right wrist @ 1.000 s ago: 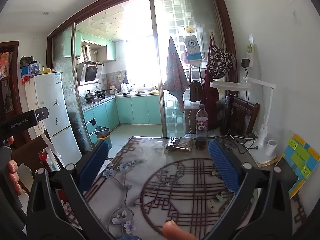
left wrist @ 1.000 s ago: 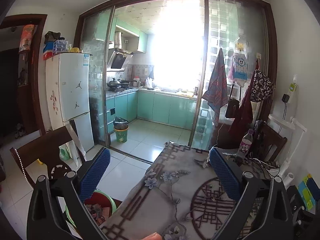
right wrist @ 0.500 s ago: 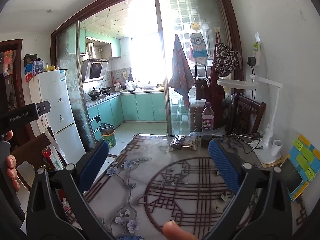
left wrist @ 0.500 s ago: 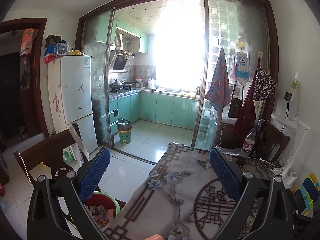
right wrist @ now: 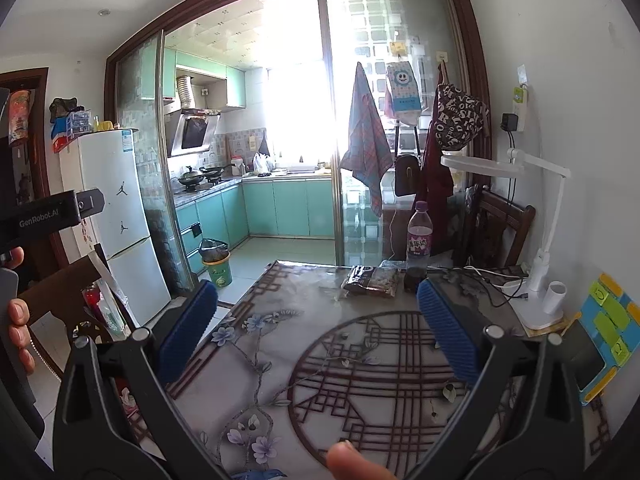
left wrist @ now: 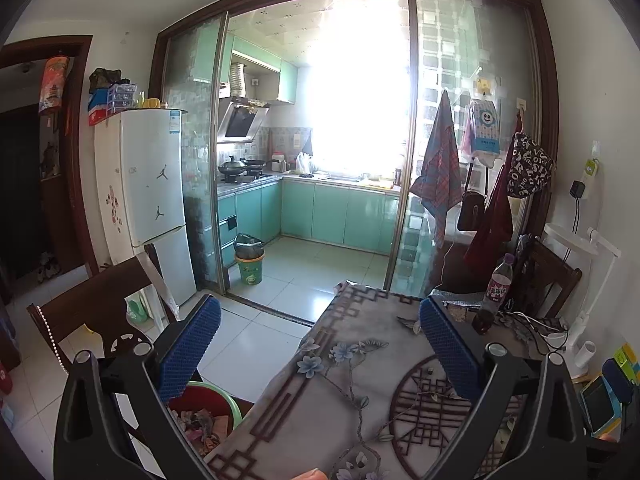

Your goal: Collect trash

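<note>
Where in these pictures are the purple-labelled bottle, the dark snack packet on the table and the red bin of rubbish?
Bottle (right wrist: 419, 240), right wrist view, on its label.
Snack packet (right wrist: 372, 280), right wrist view, its middle.
Red bin (left wrist: 204, 402), left wrist view, its inner wall.

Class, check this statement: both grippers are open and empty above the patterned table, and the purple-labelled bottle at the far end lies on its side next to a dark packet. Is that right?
Not quite. The right wrist view shows the bottle standing upright, not on its side. The rest holds: the dark packet lies beside it on the table, and the left gripper and right gripper are open and empty.
</note>
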A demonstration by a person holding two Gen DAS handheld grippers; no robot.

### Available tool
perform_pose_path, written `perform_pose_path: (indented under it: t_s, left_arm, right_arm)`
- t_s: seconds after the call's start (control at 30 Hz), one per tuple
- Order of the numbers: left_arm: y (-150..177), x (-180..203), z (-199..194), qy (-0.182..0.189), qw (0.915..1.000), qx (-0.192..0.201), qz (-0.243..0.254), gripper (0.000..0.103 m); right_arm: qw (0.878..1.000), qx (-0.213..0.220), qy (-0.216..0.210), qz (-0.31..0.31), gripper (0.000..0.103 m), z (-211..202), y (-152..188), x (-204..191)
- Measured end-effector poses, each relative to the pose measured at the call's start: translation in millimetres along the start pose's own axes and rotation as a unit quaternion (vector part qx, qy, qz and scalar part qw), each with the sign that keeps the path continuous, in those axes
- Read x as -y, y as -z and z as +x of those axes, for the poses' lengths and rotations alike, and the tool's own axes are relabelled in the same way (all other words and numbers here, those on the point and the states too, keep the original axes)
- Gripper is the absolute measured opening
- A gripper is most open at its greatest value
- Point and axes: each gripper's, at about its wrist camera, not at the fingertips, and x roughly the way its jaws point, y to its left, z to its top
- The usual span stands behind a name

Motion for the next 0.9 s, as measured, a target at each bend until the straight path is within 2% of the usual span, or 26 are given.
perform_pose_path:
  t_s: [0.9]
  left_arm:
    - [1.4, -3.4, 7.7, -0.012, 0.9999, -0.008, 0.008, 0.095]
  right_arm:
    - [1.0, -0.016, 0.003, 0.005, 0.099, 8.6, 3.4, 1.2]
